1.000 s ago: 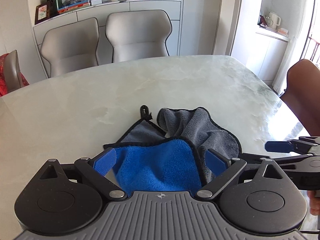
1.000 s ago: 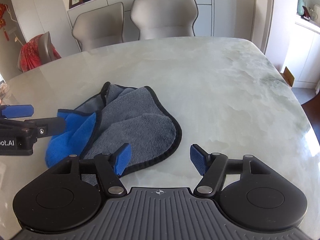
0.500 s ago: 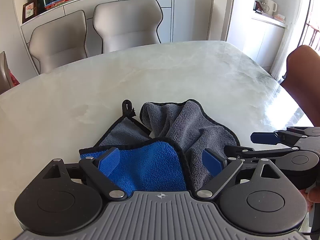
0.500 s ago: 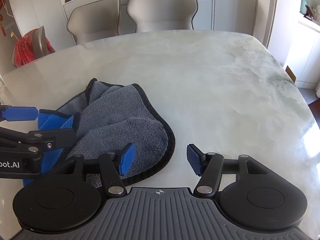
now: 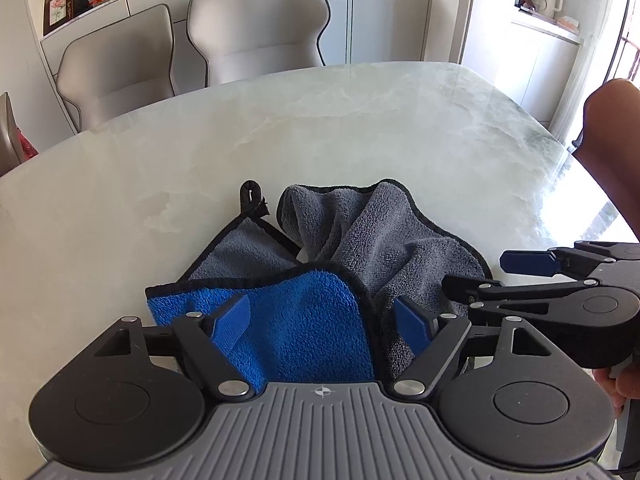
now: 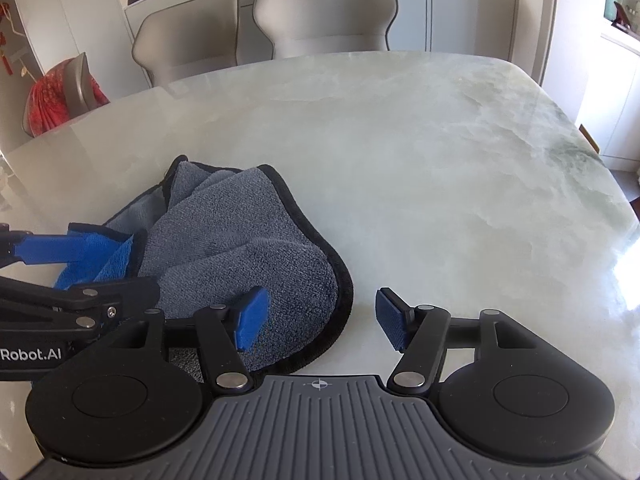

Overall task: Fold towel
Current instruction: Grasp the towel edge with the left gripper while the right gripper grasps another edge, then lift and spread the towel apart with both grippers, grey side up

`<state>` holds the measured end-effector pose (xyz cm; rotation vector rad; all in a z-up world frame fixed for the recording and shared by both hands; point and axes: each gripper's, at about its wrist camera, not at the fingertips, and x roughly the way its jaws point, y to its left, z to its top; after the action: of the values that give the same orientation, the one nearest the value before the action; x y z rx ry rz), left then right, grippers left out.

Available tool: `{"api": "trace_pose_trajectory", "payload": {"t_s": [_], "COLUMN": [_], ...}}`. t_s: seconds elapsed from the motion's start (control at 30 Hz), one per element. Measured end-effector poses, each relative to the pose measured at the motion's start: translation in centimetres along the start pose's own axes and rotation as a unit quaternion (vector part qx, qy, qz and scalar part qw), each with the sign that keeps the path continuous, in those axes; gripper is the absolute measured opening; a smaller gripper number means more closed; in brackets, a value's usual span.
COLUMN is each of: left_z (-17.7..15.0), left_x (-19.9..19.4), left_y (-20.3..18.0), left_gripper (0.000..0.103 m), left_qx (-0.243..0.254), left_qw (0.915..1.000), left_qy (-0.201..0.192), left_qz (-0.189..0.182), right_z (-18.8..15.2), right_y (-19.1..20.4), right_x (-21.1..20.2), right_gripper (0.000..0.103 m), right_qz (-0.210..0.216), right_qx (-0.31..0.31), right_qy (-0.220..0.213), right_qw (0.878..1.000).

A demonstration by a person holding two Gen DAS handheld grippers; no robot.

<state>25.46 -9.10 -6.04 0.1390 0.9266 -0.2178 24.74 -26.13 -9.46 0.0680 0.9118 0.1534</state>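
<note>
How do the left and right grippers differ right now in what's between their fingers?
The left gripper is spread over the blue flap of the towel; the right gripper straddles the towel's black-edged grey corner and bare table. The left one sits on the towel's blue side, the right one on its grey side. Both are open and grip nothing.

The towel [image 5: 320,280] near edge is hidden behind the left gripper [image 5: 322,322] (perhaps touching it).

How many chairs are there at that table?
3 in the right tongs' view: two grey chairs side by side beyond the table, one with a red cover at its left end. Others may be out of frame.
</note>
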Motion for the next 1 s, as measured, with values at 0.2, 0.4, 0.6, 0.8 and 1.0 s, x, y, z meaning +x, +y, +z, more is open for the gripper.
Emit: {"api": "trace_pose_trajectory", "payload": {"t_s": [0.2, 0.4, 0.6, 0.8, 1.0], "left_z": [-0.5, -0.7, -1.1, -1.3, -2.2], "left_x": [0.2, -0.3, -0.9, -3.3, -6.5], "left_y": [0.4, 0.9, 2.6, 4.0, 6.3], "left_gripper": [0.054, 0.021, 0.013, 0.010, 0.010], "left_qx": [-0.015, -0.020, -0.040, -0.047, -0.063], "left_qw": [0.9995, 0.9993, 0.9984, 0.9981, 0.9970], "left_qy": [0.004, -0.003, -0.004, -0.023, -0.043], "left_qz": [-0.027, -0.030, -0.040, -0.033, -0.009], "right_z": [-0.4, -0.7, -0.5, 0.0, -0.5], "right_y": [1.1, 1.6, 1.2, 0.1, -1.4], "right_x": [0.1, 0.0, -1.2, -4.0, -7.4], "right_gripper": [0.058, 0.018, 0.012, 0.012, 0.012], "right_qz": [-0.003, 0.019, 0.028, -0.001, -0.042], "right_qx": [-0.040, -0.072, -0.064, -0.053, -0.054], "right_qy": [-0.007, -0.016, -0.034, -0.064, -0.080], "right_qw": [0.999, 0.997, 0.997, 0.997, 0.994]}}
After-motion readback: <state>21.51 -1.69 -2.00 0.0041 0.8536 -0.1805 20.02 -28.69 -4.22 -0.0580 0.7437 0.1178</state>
